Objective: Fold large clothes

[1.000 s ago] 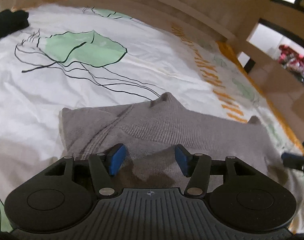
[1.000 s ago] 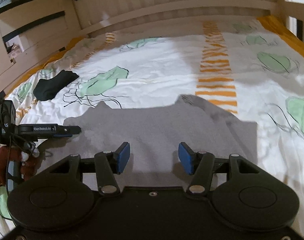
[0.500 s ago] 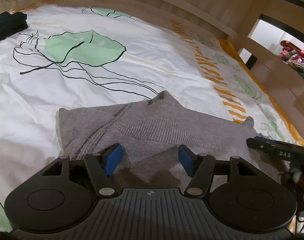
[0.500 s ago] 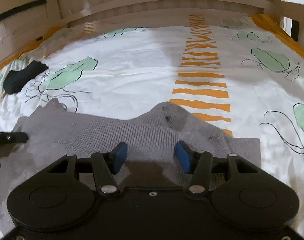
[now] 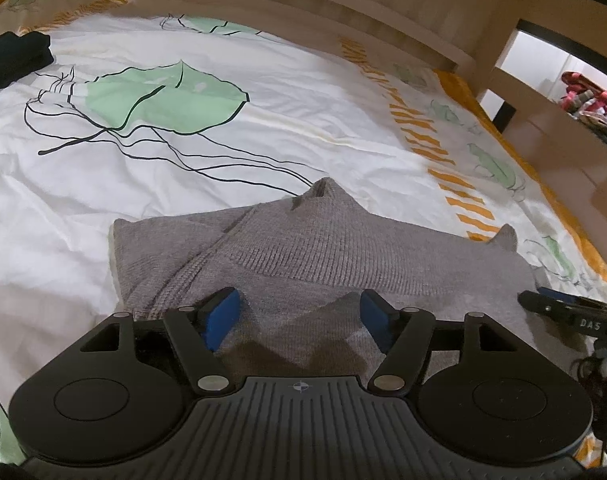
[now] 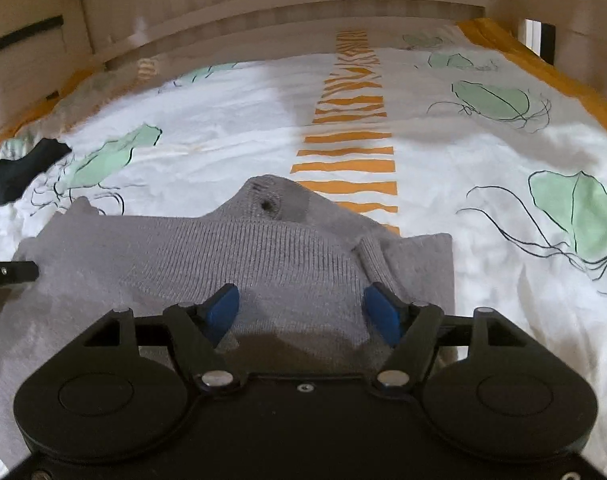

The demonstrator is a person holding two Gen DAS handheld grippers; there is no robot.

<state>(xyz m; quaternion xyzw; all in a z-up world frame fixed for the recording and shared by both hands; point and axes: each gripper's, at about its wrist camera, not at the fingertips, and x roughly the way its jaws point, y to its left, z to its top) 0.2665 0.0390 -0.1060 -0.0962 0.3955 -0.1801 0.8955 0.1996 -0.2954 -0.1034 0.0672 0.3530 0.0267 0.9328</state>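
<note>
From the left wrist view, you are holding your left gripper (image 5: 299,316) low over the near edge of a grey knitted sweater (image 5: 343,248). Its blue pads (image 5: 222,314) are standing apart, pinching nothing, and the jaws have just been opening over the knit. The sweater is lying folded on a white bedsheet (image 5: 183,208) printed with green jellyfish and orange stripes. Only this view is showing your right gripper (image 5: 571,312) from outside, a black finger at the sweater's right edge, and a colourful pile (image 5: 591,96) on a shelf beyond the bed. A dark garment (image 5: 11,60) is lying far left of the sweater.

From the right wrist view, your right gripper (image 6: 301,312) is hanging over the sweater (image 6: 263,248), its jaws spread, gripping nothing, having just been opening. Here the ribbed hem band and a rolled cuff are showing clearly. The bedsheet (image 6: 223,120) is wrinkled. Your left gripper (image 6: 7,272) is peeking in at the sweater's left edge, and the dark garment (image 6: 23,168) is lying beyond it.

Compared with a second ago, the sweater is filling more of this view and the wooden headboard (image 6: 263,12) is sitting higher.
</note>
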